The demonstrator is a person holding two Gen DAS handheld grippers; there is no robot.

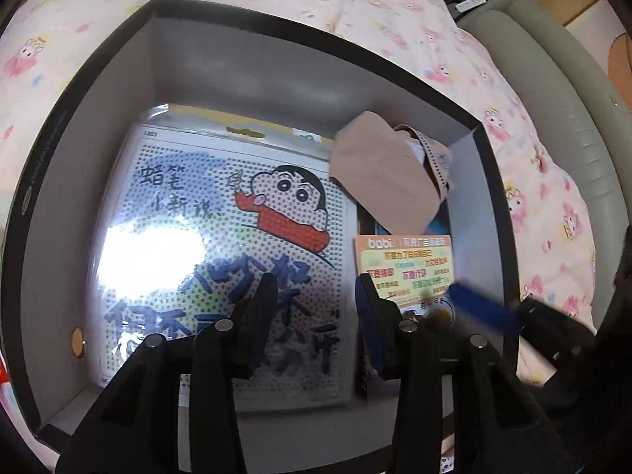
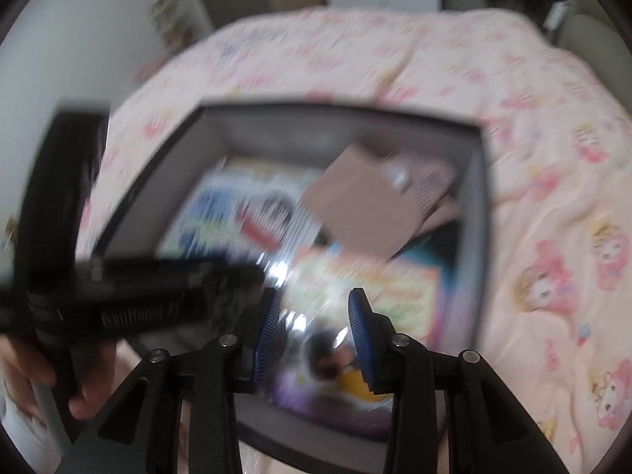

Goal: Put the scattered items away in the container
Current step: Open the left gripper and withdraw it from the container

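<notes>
So the black box (image 1: pixel 491 181) is sitting on the pink cartoon quilt (image 1: pixel 395 27), grey walls inside. A glossy Crayon Shin-chan pegboard pack (image 1: pixel 221 245) is lying flat against its left wall, a tan pouch (image 1: pixel 379 173) is leaning in the far right corner, and an orange bobi card (image 1: pixel 407 266) is lying below it. Left gripper (image 1: pixel 312 316) is hovering spread over the pack, holding nothing. Right gripper (image 2: pixel 312 331) is gaping too, over the near right corner, blurry.

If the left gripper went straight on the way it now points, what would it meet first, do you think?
Most likely the cartoon pegboard pack lying flat in the black box. The left gripper is open and empty, aimed down at the pack's lower half; depth is hard to judge through the fisheye.
</notes>
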